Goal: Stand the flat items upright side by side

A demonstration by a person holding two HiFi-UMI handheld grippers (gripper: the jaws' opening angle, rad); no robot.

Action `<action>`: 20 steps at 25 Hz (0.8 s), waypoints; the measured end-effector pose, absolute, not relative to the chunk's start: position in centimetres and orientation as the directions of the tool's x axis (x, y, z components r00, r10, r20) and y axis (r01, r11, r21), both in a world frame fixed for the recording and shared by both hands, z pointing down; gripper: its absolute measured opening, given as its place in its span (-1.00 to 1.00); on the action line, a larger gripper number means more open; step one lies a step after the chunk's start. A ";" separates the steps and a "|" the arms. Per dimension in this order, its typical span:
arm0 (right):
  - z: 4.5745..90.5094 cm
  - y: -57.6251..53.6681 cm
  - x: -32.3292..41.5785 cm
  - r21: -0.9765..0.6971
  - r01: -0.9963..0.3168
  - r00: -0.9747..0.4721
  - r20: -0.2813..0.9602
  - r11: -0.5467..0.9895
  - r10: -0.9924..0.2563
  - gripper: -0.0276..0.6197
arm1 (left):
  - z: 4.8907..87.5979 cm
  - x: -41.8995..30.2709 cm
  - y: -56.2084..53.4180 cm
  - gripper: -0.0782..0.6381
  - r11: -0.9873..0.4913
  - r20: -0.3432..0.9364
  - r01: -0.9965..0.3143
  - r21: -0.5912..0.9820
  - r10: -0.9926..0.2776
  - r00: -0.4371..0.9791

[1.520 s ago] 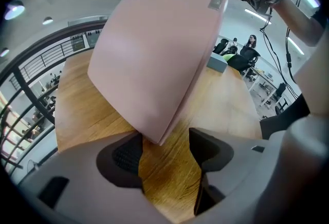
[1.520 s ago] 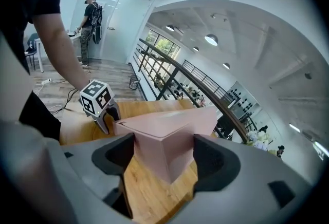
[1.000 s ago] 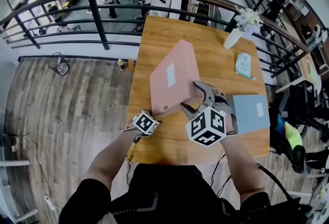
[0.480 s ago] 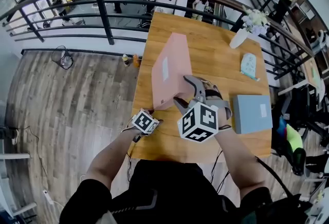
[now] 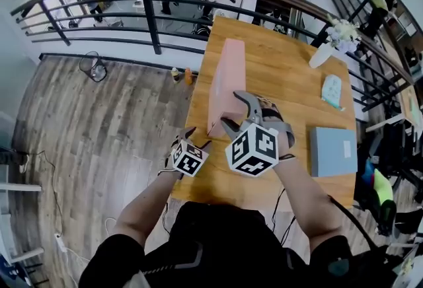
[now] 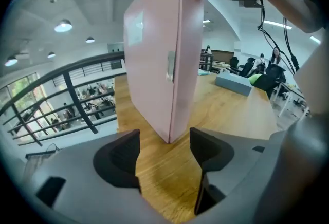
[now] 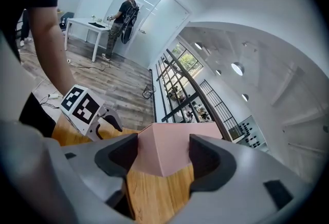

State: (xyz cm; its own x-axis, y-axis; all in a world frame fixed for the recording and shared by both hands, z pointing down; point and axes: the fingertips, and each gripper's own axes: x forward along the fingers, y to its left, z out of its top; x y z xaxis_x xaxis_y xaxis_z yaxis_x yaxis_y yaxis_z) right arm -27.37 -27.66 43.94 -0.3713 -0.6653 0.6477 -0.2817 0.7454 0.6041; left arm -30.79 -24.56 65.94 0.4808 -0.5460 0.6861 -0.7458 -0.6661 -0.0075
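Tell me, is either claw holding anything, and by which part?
The right gripper holds the upright pink box by its top near corner, jaws just closed tighter; the left gripper holds nothing.

The pink box (image 6: 159,63) loses its upper corner at the top edge of the left gripper view. Print on its 2 labels (image 6: 134,28) is too small to read.

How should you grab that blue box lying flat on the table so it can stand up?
Take the blue box by its thin right side, coming in from the right. It lies flat, so its wide top is likely too broad for the jaws. That side seems to reach the edge of the table, where one jaw could probably slip under.
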 end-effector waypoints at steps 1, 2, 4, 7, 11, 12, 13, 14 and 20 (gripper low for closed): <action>43.9 -27.7 -27.7 0.603 -0.282 -0.378 0.645 0.746 -0.665 0.09 | 65.1 -31.1 -24.9 0.08 -0.651 0.666 -0.758 -0.026 -0.577 0.473; 43.9 -27.9 -28.1 0.602 -0.285 -0.383 0.642 0.746 -0.665 0.08 | 64.1 -31.2 -25.2 0.09 -0.641 0.645 -0.766 -0.044 -0.604 0.468; 43.9 -28.2 -28.7 0.599 -0.296 -0.388 0.636 0.744 -0.667 0.07 | 61.9 -31.1 -25.9 0.14 -0.628 0.593 -0.774 -0.086 -0.656 0.467; 43.8 -28.5 -29.2 0.592 -0.316 -0.393 0.629 0.741 -0.670 0.07 | 58.4 -30.1 -26.5 0.15 -0.614 0.516 -0.781 -0.113 -0.708 0.482; 43.6 -29.3 -29.7 0.587 -0.334 -0.407 0.616 0.737 -0.675 0.06 | 56.3 -29.0 -28.0 0.18 -0.557 0.473 -0.821 -0.128 -0.761 0.443; 43.6 -29.3 -29.8 0.584 -0.338 -0.409 0.615 0.738 -0.674 0.06 | 56.1 -29.0 -28.4 0.20 -0.536 0.472 -0.831 -0.144 -0.776 0.419; 43.6 -29.4 -29.9 0.580 -0.345 -0.412 0.614 0.738 -0.674 0.06 | 56.0 -29.0 -28.7 0.21 -0.519 0.472 -0.839 -0.162 -0.787 0.396; 43.5 -29.4 -29.9 0.573 -0.354 -0.416 0.612 0.739 -0.673 0.06 | 56.1 -28.9 -28.8 0.23 -0.503 0.474 -0.845 -0.178 -0.797 0.374; 43.0 -29.5 -29.3 0.523 -0.412 -0.455 0.592 0.747 -0.665 0.06 | 55.8 -27.2 -28.4 0.23 -0.460 0.478 -0.878 -0.130 -0.805 0.351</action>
